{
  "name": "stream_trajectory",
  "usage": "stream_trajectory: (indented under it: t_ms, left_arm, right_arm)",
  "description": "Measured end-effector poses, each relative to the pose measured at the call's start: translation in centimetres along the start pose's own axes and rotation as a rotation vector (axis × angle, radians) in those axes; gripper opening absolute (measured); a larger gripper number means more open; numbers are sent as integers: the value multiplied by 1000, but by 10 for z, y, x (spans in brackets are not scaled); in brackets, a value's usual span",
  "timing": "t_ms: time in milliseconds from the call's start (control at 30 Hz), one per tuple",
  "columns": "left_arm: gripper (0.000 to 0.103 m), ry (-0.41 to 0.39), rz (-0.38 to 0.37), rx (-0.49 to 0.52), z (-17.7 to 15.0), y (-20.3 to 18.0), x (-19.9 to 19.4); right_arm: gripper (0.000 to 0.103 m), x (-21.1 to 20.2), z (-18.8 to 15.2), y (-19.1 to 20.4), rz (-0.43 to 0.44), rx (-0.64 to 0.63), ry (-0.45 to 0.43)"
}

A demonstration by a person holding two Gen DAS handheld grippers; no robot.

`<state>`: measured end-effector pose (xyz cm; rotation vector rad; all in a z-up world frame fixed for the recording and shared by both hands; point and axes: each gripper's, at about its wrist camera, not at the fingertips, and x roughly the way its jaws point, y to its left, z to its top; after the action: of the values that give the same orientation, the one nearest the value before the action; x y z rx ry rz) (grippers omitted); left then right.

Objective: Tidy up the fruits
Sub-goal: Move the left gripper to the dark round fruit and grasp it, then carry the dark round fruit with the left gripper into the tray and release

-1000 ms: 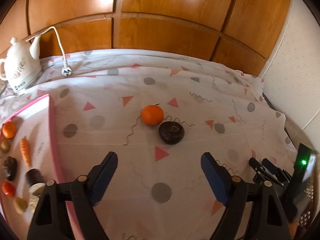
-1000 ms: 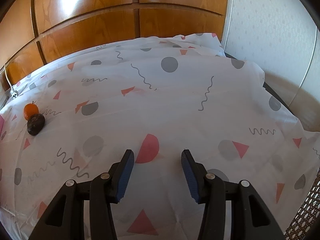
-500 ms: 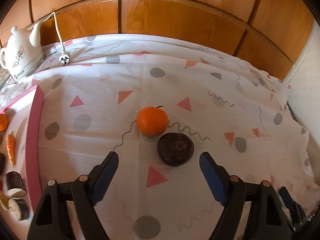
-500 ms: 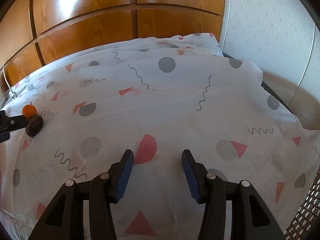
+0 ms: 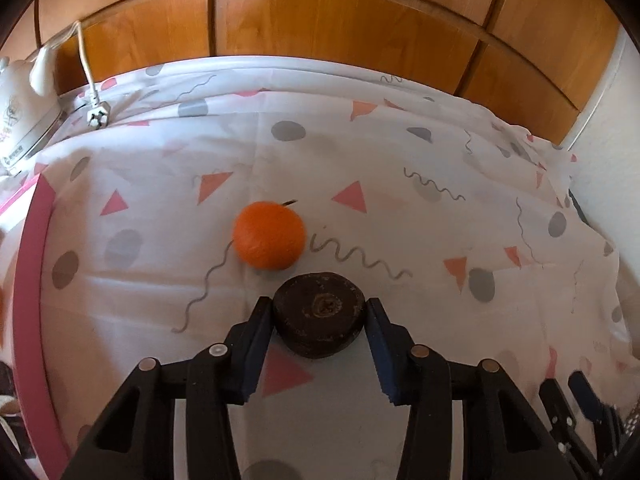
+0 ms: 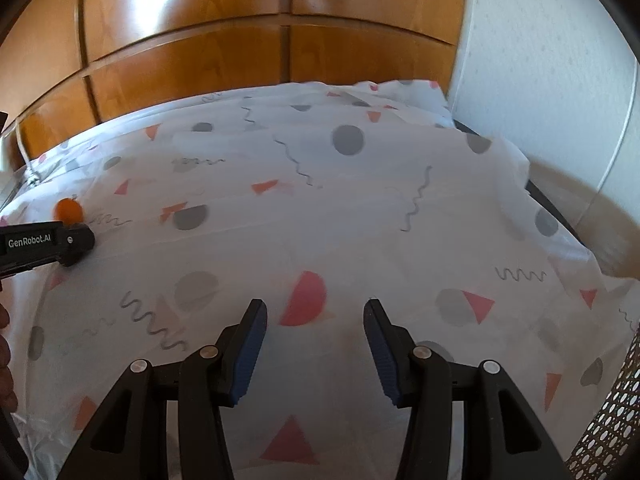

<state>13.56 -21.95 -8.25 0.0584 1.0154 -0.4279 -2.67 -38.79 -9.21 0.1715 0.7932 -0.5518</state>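
A dark brown round fruit lies on the patterned cloth. My left gripper has closed on it, one finger touching each side. An orange sits just beyond it, to the left; it also shows in the right wrist view. My right gripper is open and empty over bare cloth. The left gripper's body shows at the left edge of the right wrist view and hides the dark fruit there.
A pink-rimmed tray lies at the left edge. A white kettle with cord and plug stands at the back left. Wooden panels back the table. A white wall and the cloth's edge are on the right.
My left gripper has moved forward to the dark fruit and its fingers have closed from wide open onto it. The right gripper has hardly moved.
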Motion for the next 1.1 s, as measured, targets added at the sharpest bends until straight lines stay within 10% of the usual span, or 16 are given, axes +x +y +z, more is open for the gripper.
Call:
stream_trajectory:
  t_ms: [1100]
  left_arm:
    - [47,-252,73,-227,-52,149,-153]
  right_arm:
    - [51,-17,-21,65,113,-165,25]
